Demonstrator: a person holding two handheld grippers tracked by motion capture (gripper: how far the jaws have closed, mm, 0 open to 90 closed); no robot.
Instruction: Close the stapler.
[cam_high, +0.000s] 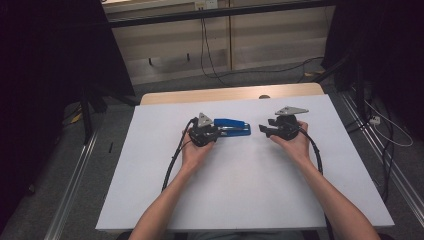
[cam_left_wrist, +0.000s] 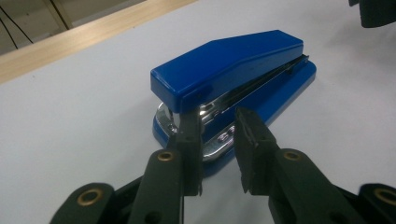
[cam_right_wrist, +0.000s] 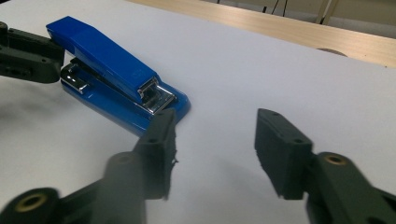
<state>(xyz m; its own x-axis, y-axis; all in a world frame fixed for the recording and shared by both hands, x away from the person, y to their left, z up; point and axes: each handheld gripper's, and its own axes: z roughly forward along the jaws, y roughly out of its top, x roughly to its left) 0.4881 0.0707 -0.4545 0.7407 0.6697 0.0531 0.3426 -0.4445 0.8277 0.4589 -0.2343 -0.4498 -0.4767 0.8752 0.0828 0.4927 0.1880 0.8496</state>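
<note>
Between our two grippers, on the white table (cam_high: 150, 180), the blue stapler (cam_high: 232, 126) is lying flat with its long axis running across the table from our left side toward our right. Its hinged back end is pointing at our left gripper (cam_high: 216, 133), and its stapling nose is pointing at our right gripper (cam_high: 262, 130).

We are holding the left gripper right at that back end. In the left gripper view, the stapler (cam_left_wrist: 229, 70) is stretching away from us, and our jaws are standing slightly apart at its rear corner: one fingertip (cam_left_wrist: 190, 135) is lying against the base below the blue cover, and the other is standing off it, so we are not pinching anything.

We are keeping the right gripper (cam_right_wrist: 212, 140) spread wider, with bare table between its jaws. From its view, the stapler (cam_right_wrist: 107, 60) is lying up and to the left, its nose just beside one fingertip (cam_right_wrist: 161, 135), apart from it as far as we can tell.

We are judging the left hand (cam_high: 192, 152) as the nearer one. A grip from there would be closing across the narrow width of the body, while the right gripper would be meeting the nose end-on along the length.
</note>
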